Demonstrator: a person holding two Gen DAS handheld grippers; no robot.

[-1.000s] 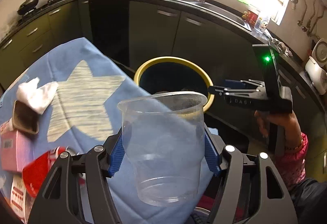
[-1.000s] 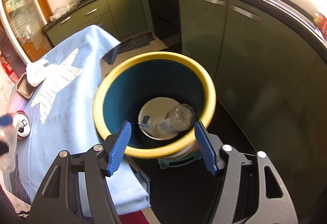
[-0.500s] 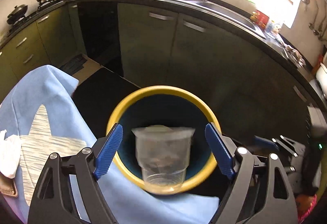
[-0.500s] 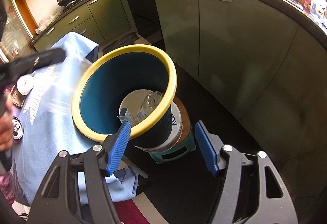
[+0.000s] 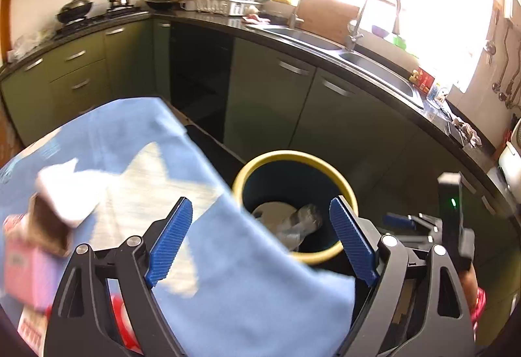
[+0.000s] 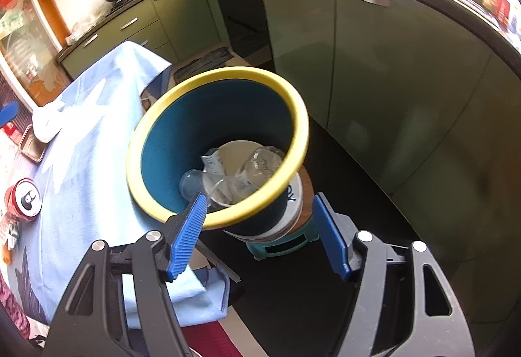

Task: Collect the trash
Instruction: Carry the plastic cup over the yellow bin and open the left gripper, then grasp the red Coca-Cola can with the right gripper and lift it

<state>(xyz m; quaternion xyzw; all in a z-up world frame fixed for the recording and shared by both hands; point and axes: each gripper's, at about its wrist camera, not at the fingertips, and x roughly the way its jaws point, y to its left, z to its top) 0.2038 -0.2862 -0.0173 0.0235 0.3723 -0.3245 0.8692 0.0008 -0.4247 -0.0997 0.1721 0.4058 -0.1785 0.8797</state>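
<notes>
A dark blue bin with a yellow rim [image 5: 345,191] [image 6: 293,109] stands on a small stool beside the table. Inside it lie a clear plastic cup [image 6: 224,187], a clear bottle [image 6: 263,161] and a white round piece. My left gripper [image 5: 260,239] is open and empty above the table's edge, left of the bin. My right gripper [image 6: 260,233] is open and empty just in front of the bin's near rim. On the blue tablecloth [image 5: 228,275] [image 6: 84,194] lie a white crumpled tissue [image 5: 68,194] [image 6: 45,125], a red can [image 6: 24,200], a pink carton [image 5: 22,272] and a small brown tray [image 6: 32,145].
Green kitchen cabinets [image 6: 374,64] with a dark counter run behind the bin. A sink and tap [image 5: 374,31] sit under the bright window. The dark floor [image 6: 407,210] lies right of the bin. The right gripper's body [image 5: 449,226] shows at the left wrist view's right edge.
My left gripper held the clear cup over the table, carried it above the bin and opened. The cup now lies inside the bin. The left gripper has drawn back toward the table.
</notes>
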